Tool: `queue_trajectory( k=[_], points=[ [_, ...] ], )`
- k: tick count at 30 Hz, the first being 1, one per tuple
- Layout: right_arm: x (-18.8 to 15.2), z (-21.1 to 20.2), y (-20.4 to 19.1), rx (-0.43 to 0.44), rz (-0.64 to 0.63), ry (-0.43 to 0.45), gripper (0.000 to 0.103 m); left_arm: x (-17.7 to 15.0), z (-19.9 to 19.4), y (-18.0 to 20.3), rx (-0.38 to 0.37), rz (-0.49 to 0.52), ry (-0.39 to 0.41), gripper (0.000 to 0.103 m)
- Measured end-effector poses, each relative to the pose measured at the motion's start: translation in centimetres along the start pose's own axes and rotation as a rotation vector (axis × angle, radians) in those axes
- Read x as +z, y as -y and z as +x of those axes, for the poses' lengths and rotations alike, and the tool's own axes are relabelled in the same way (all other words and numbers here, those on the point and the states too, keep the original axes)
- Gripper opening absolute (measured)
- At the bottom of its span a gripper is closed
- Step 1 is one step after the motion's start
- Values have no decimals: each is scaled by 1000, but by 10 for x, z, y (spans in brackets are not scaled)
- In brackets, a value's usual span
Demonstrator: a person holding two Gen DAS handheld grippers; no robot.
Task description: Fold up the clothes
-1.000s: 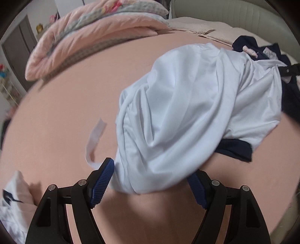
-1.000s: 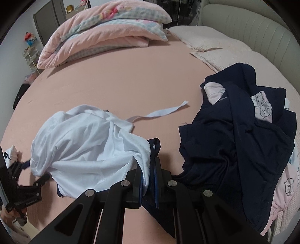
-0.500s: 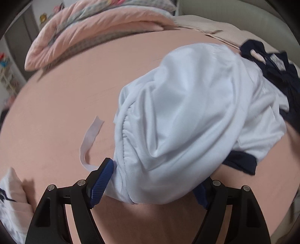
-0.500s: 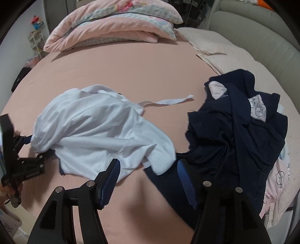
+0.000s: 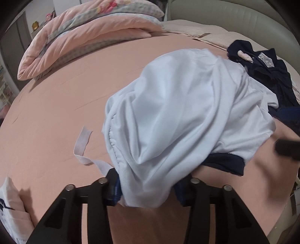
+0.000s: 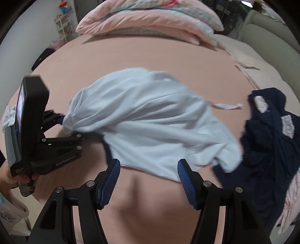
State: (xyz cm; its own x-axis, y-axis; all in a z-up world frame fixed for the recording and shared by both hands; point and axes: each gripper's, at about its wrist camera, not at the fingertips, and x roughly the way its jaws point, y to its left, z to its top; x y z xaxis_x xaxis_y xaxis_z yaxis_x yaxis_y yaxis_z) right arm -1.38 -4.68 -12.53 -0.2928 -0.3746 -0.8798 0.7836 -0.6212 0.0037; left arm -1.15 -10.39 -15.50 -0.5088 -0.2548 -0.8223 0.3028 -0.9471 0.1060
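A bed (image 5: 56,116) with a smooth pink sheet fills both views, with a padded cream headboard (image 5: 234,16) along its far side. At the far end lies a folded pink quilt (image 5: 80,37) with a checked and flowered side. A crumpled white garment (image 5: 178,116) with a dark navy hem lies in the middle of the bed, and a loose white strap (image 5: 82,138) trails from it flat across the sheet. Just beside it, toward the headboard, is a heap of dark navy clothes (image 6: 271,142) with a pale printed patch. The left tongs (image 5: 148,189) are closing around a bunched corner of the white garment; the cloth fills the gap between the blue pads and hides most of them, and in the right wrist view the same tongs (image 6: 64,125) have the cloth gathered tight at their tip. The right tongs (image 6: 149,180) stand well apart above the sheet, gripping nothing, with the near edge of the white garment lying at their tips. A hand (image 6: 11,180) holds the left tool's handle at the bed's edge.
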Motion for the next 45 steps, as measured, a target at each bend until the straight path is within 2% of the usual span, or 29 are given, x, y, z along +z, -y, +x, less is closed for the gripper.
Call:
queue_trajectory(
  k=[3, 8, 14, 20, 23, 25, 27, 29, 33, 36, 40, 45],
  points=[
    [1, 8, -16, 5, -19, -4, 63, 11, 8, -18, -33, -1, 7, 26],
    [1, 23, -34, -24, -53, -9, 63, 22, 17, -52, -95, -60, 13, 22],
    [2, 43, -41, -72, -57, -23, 63, 18, 4, -61, -177, -159, 31, 21],
    [2, 48, -37, -91, -17, -27, 63, 18, 3, -67, -185, -191, 36, 21],
    [1, 46, -34, -99, 2, -14, 62, 18, -5, -68, -161, -188, 54, 21],
    [-1, 43, -32, -97, 19, -3, 55, 20, -8, -68, -121, -181, 61, 21],
    [-3, 40, -30, -97, 38, 7, 36, 21, -10, -69, -96, -180, 62, 21],
    [-4, 37, -29, -96, 61, 15, 26, 23, -10, -70, -91, -182, 61, 21],
    [-6, 36, -26, -80, 72, 12, 13, 25, -10, -71, -73, -184, 62, 21],
    [-7, 27, -22, -93, 86, 35, 10, 24, -13, -73, -56, -193, 63, 21],
    [-10, 16, -15, -152, 96, 71, 10, 18, -18, -84, -39, -250, 43, 21],
    [-20, 11, 0, -184, 152, 63, 10, 9, -23, -95, -67, -308, 42, 21]
  ],
)
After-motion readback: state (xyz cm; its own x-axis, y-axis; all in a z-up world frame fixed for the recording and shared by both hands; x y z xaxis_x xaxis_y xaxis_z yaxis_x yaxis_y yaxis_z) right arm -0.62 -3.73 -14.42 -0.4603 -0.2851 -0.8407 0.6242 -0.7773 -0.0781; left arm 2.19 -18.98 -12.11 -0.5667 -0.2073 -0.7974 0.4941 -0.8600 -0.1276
